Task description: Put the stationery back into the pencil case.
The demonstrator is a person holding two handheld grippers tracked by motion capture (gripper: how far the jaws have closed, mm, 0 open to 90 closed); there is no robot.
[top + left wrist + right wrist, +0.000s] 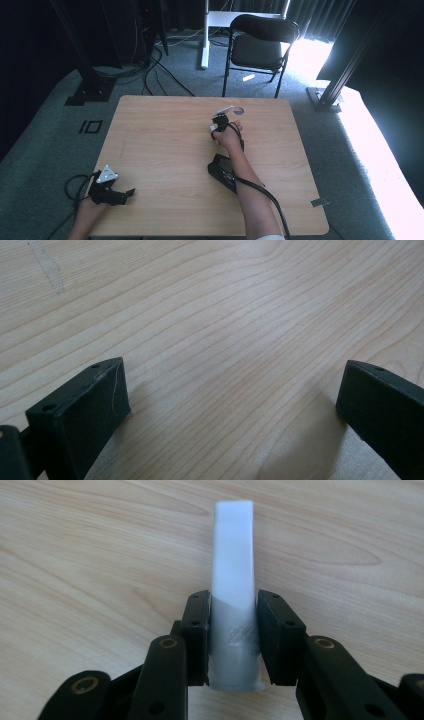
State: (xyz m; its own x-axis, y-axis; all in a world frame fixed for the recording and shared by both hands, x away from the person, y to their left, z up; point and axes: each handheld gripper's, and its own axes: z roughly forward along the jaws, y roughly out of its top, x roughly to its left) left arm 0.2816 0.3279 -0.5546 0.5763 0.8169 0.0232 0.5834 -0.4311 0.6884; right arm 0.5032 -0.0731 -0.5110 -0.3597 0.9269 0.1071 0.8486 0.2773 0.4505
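Right gripper (232,640) is clamped on a white plastic tube (233,570) near the table's (165,145) far edge; left gripper (230,405), by the near-left corner, sits wide apart.

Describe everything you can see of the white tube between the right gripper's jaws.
The white tube looks like soft, matte plastic, flattened to a straight sealed edge at its far end and rounder at the near end, where faint grey print shows. It lies along the right gripper, whose two black jaws press on its sides. Its far end sticks out over the wooden table; whether it rests on the wood is unclear.
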